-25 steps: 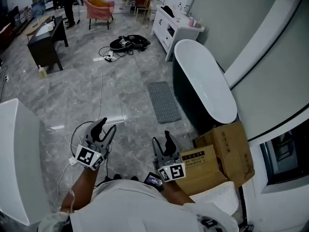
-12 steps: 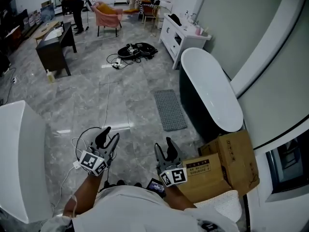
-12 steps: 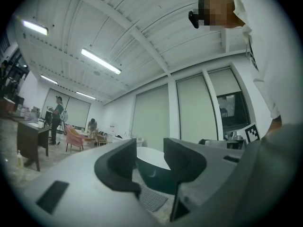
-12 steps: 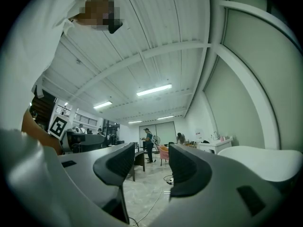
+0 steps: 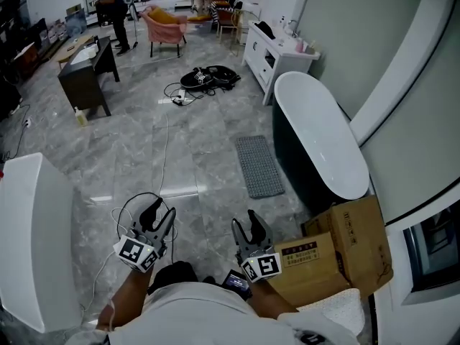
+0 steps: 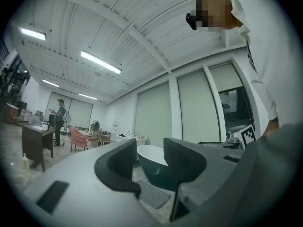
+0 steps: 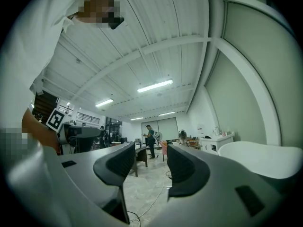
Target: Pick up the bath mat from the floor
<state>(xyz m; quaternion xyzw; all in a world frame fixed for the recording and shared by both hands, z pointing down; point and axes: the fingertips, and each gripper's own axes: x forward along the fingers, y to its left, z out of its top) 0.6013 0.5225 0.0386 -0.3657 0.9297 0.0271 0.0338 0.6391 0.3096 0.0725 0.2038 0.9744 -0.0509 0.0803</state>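
Observation:
A grey textured bath mat (image 5: 260,166) lies flat on the marble floor beside the dark tub (image 5: 316,139). In the left gripper view the bath mat (image 6: 152,196) shows low between the jaws, far off. My left gripper (image 5: 159,215) is held near my body at lower left, open with nothing between its fingers. My right gripper (image 5: 249,225) is at lower centre, also open and empty. Both are well short of the mat. In the right gripper view the gripper (image 7: 147,167) points across the room, mat not in sight.
A cardboard box (image 5: 338,246) stands at my right. A white rounded fixture (image 5: 32,243) stands at my left. A white cable (image 5: 164,167) runs over the floor ahead. Farther back are a dark table (image 5: 88,70), a white vanity (image 5: 279,54), a pink chair (image 5: 165,27) and a person (image 5: 115,6).
The view has shifted forward and to the right; the mat and tub sit slightly lower and nearer. Both grippers stay open close to my body.

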